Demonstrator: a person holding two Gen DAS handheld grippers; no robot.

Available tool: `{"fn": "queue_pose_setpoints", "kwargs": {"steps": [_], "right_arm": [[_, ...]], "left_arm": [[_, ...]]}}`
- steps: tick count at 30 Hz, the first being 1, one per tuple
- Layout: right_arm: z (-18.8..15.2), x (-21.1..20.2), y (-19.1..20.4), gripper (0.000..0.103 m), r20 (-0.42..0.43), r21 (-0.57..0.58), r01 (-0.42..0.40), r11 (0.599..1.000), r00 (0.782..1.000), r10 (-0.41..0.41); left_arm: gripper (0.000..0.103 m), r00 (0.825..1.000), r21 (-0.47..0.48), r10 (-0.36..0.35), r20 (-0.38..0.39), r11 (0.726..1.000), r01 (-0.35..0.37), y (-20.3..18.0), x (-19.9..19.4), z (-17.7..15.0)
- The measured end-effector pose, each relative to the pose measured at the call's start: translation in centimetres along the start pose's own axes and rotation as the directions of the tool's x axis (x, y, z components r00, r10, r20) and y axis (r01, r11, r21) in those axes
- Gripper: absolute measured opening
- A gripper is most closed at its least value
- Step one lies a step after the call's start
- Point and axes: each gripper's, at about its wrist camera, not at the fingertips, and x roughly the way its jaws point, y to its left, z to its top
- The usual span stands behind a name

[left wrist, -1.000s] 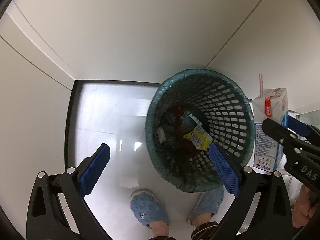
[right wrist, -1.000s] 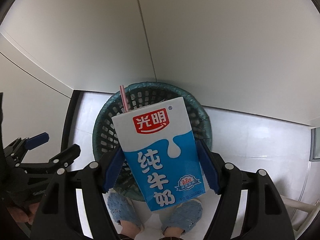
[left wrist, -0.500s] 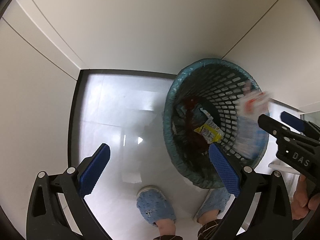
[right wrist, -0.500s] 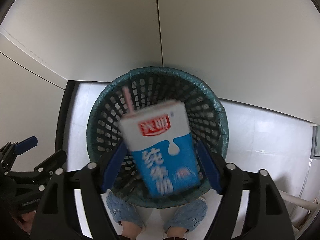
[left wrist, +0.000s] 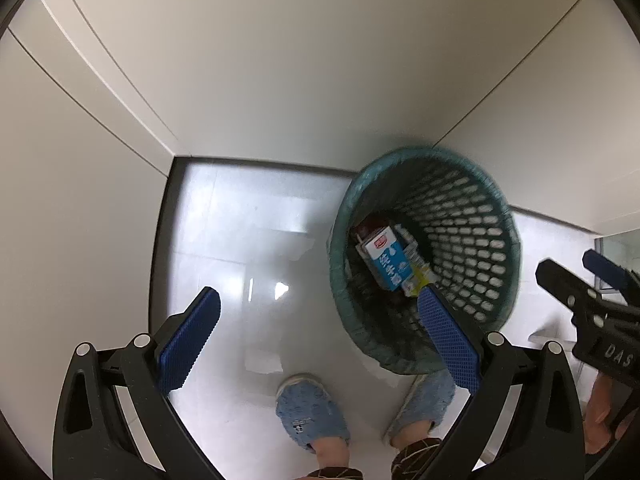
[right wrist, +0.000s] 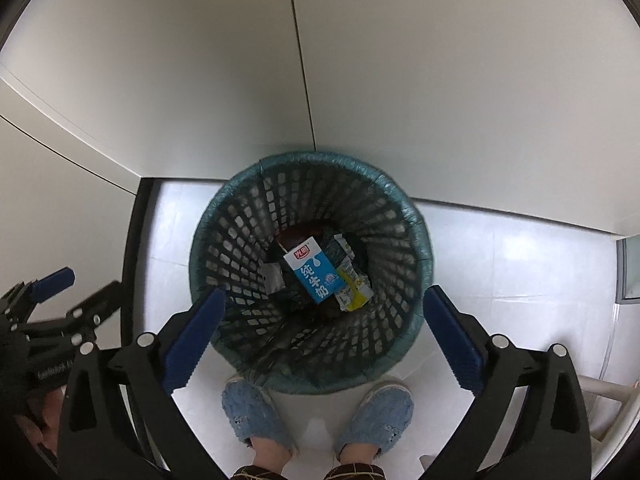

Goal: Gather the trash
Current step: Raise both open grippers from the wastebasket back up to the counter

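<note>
My left gripper (left wrist: 318,324) hangs wide over the floor (left wrist: 248,240), with nothing between its blue pads (left wrist: 188,344). My right gripper (right wrist: 324,316) has just been opening and gapes wide above the bin (right wrist: 400,208), also bare. The carton (right wrist: 312,274) lies at the bin's bottom among wrappers (right wrist: 352,296). My slippers (right wrist: 256,416) stand just beside the bin.

A teal lattice-holed basket (right wrist: 404,216) holds a blue-and-white milk carton (right wrist: 312,274) with a red label, a yellow-white wrapper (right wrist: 352,290) at its four o'clock, above pale-blue slippers (right wrist: 256,416).
</note>
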Motion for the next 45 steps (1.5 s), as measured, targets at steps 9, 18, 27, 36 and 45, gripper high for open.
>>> {"fn": "queue_pose_setpoints", "kwargs": {"steps": [9, 18, 27, 36, 45], "right_arm": [[1.2, -12.0, -0.6, 0.095, 0.050, -0.009, 0.032, 0.999, 0.998, -0.032], [3.7, -27.1, -0.8, 0.095, 0.143, 0.042, 0.067, 0.997, 0.987, -0.073], [5.6, -38.8, -2.5, 0.095, 0.181, 0.110, 0.037, 0.993, 0.982, -0.057], [8.5, -49.8, -2.9, 0.095, 0.316, 0.161, 0.068, 0.985, 0.942, -0.116], [13.1, -57.4, -3.1, 0.095, 0.447, 0.194, 0.086, 0.977, 0.879, -0.166]], "left_arm": [[0.096, 0.998, 0.045, -0.012, 0.056, 0.999, 0.010, -2.2, -10.9, 1.9], [0.096, 0.993, 0.076, -0.019, 0.119, 0.997, 0.010, -4.0, -24.8, 2.8], [0.096, 0.975, 0.039, -0.048, 0.217, 0.998, 0.041, -3.9, -38.9, 6.0], [0.097, 0.921, 0.097, -0.097, 0.378, 0.993, 0.064, -5.1, -50.2, 10.4], [0.097, 0.884, 0.117, -0.095, 0.457, 0.992, 0.046, -6.2, -57.9, 14.2]]}}
